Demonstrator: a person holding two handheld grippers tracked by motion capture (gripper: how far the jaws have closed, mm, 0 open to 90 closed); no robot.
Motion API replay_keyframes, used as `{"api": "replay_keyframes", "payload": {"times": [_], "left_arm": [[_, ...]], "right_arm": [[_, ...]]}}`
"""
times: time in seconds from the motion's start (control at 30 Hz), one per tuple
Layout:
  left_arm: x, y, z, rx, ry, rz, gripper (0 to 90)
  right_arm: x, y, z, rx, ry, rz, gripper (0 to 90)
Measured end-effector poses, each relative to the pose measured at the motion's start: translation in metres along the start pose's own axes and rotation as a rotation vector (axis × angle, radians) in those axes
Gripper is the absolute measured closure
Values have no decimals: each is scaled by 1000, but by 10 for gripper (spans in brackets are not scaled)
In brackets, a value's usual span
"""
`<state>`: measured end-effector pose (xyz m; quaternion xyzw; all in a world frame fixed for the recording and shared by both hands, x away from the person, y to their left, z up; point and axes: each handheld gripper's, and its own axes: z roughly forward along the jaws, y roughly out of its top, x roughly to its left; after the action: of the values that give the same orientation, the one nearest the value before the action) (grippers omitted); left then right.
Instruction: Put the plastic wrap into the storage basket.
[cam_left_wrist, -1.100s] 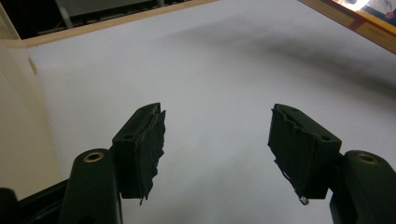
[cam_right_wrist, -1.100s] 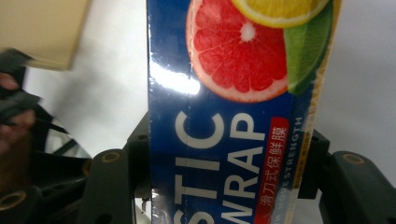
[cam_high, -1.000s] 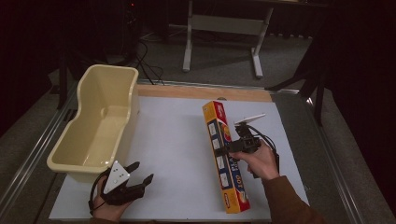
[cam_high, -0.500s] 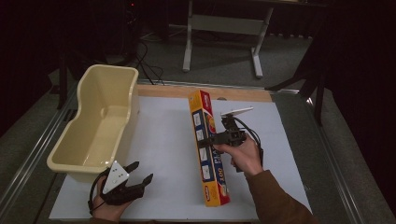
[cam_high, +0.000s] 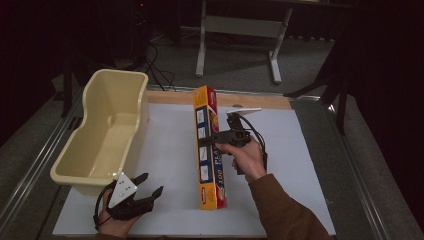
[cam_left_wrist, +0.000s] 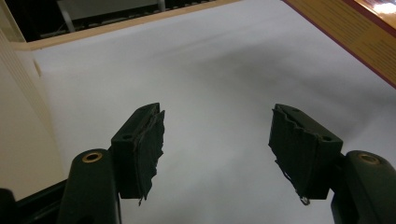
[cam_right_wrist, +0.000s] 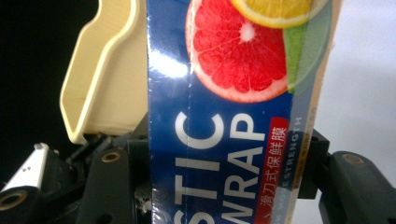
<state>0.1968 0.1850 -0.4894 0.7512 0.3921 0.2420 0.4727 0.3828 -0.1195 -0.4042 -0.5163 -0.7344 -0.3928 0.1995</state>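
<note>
A long orange and blue plastic wrap box (cam_high: 210, 150) hangs above the white table sheet (cam_high: 170, 150), tilted with its far end raised. My right gripper (cam_high: 226, 136) is shut on its middle from the right side. In the right gripper view the box (cam_right_wrist: 233, 116) fills the space between the two jaws, printed with citrus slices and white letters. My left gripper (cam_high: 147, 189) rests low near the front left of the sheet, open, and between its fingers (cam_left_wrist: 140, 144) lies bare white sheet (cam_left_wrist: 219, 93).
A cream plastic tub (cam_high: 107, 130) stands on the left side of the table, just beyond the left gripper; its wall (cam_right_wrist: 102, 79) shows behind the box. A wooden strip (cam_high: 170, 96) runs along the table's far edge. Metal rails border both sides.
The right gripper has lifted the plastic wrap box off the sheet and carried it leftward toward the middle, raising its far end. The left gripper has stayed put.
</note>
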Motion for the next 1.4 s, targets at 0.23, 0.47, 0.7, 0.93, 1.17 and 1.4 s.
{"api": "replay_keyframes", "payload": {"times": [0.23, 0.47, 0.7, 0.93, 1.17, 1.4], "left_arm": [[0, 0, 0, 1, 0, 1, 347], [0, 0, 0, 0, 2, 0, 348], [0, 0, 0, -5, 3, 0, 347], [0, -1, -1, -8, 2, -4, 347], [-1, -1, 0, -2, -7, -1, 342], [-1, -1, -1, -12, -6, -4, 342]], "right_arm": [[6, 10, 5, -23, 28, 21, 416], [12, 21, 11, -28, 47, 32, 416], [19, 32, 18, -36, 34, 28, 416], [18, 43, 28, -43, 72, 73, 417], [25, 54, 36, -61, 94, 90, 417], [39, 69, 39, -109, 92, 86, 417]]}}
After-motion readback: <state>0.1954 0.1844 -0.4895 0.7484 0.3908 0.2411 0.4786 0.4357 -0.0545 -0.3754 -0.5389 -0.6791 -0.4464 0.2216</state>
